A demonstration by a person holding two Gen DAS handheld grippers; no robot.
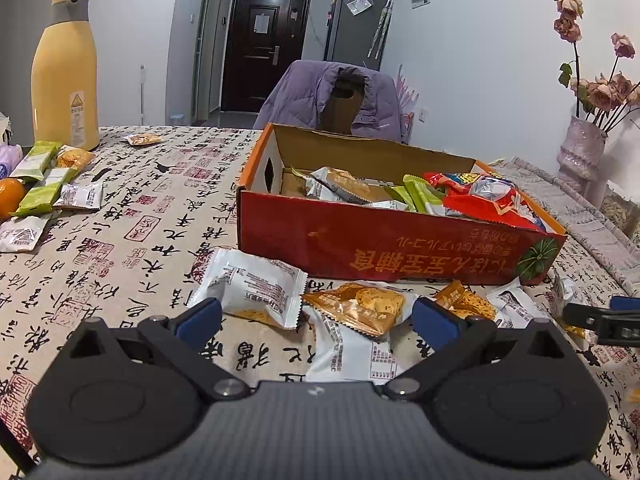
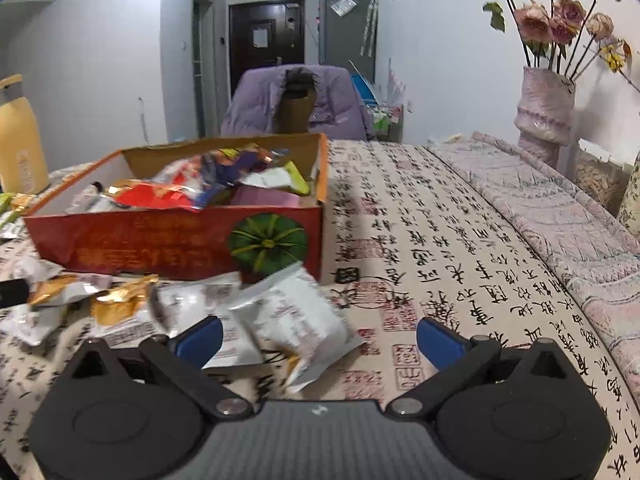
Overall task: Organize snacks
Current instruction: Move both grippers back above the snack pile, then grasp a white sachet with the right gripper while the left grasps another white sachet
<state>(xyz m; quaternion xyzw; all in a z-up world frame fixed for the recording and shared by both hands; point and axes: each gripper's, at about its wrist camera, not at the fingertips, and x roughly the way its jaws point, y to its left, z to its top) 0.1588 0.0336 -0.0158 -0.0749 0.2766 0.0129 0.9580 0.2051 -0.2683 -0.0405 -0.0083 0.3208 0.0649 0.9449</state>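
A red cardboard box [image 1: 360, 244] holds several snack packs; it also shows in the right wrist view [image 2: 160, 240]. Loose packs lie in front of it: a white pack [image 1: 256, 292], an orange biscuit pack [image 1: 360, 306] and more to the right [image 1: 468, 304]. My left gripper [image 1: 316, 320] is open, low over the table, with the orange pack between its fingers. My right gripper [image 2: 320, 340] is open, with a white pack [image 2: 304, 316] between its fingers and gold-and-white packs [image 2: 124, 312] to its left. The right gripper's tip shows at the left view's edge [image 1: 600, 316].
A yellow flask [image 1: 66, 76] stands at the back left, with green and white packs [image 1: 44, 184] and an orange fruit [image 1: 10, 196] near it. A chair with a purple jacket [image 1: 332, 96] stands behind the table. A vase of dried flowers [image 2: 544, 108] stands at the right.
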